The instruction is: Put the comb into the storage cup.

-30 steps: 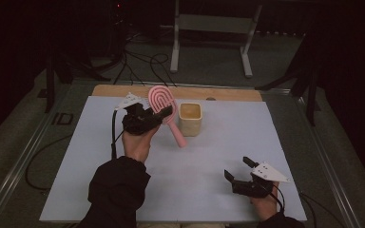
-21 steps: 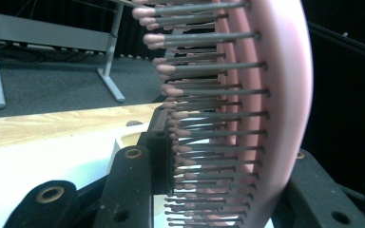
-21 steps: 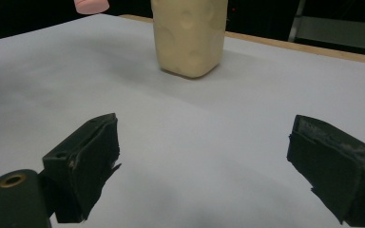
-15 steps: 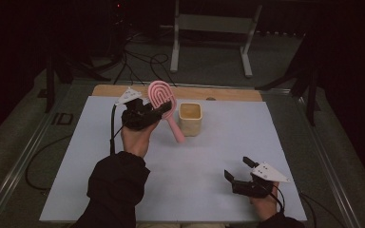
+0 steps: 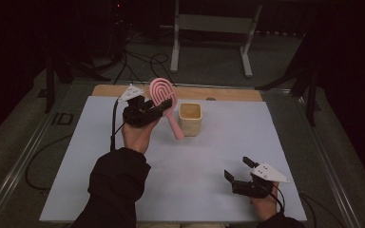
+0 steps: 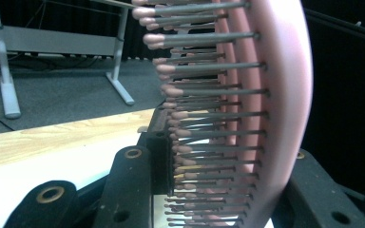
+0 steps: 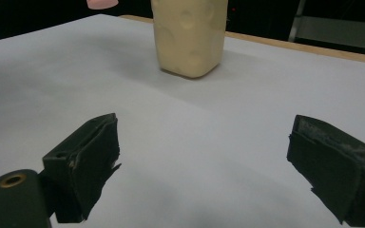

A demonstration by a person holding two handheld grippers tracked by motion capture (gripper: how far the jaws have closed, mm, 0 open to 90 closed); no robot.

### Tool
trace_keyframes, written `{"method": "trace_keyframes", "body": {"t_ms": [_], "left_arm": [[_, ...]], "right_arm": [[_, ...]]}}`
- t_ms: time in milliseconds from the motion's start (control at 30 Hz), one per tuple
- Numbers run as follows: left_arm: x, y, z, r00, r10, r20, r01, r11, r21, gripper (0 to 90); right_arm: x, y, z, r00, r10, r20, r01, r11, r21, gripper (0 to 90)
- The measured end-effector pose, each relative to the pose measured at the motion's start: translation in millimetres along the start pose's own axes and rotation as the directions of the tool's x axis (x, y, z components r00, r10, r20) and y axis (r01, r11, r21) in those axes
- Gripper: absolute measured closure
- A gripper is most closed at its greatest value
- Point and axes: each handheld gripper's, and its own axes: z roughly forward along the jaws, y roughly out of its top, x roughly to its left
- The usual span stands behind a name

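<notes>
High view: left gripper (image 5: 159,105) clamped on the pink hairbrush (image 5: 164,97), held raised just left of the cream cup (image 5: 190,118) — left gripper view: jaws pressed either side of the bristled head — right gripper view: right gripper (image 7: 202,161) jaws wide apart, empty, facing the cup.

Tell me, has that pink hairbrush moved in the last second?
Barely. The pink hairbrush, clamped in the left gripper, stays tilted beside the cream cup; against the wooden table edge its head has shifted slightly left, if at all.
</notes>
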Motion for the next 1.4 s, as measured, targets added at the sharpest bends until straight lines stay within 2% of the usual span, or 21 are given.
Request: {"method": "trace_keyframes", "body": {"t_ms": [300,1400], "left_arm": [[2.2,7.8,2.2,0.9992,0.037,-0.015,-0.037,0.9993,0.005,64.3],[5.5,26.5,8.0,0.9968,0.057,-0.057,-0.057,0.9983,-0.009,64.3]], "right_arm": [[0.0,-0.2,0.3,1.0,0.001,-0.002,-0.001,1.0,0.002,10.1],[-0.3,-0.9,0.8,1.0,0.007,-0.007,-0.007,1.0,0.006,10.0]]}}
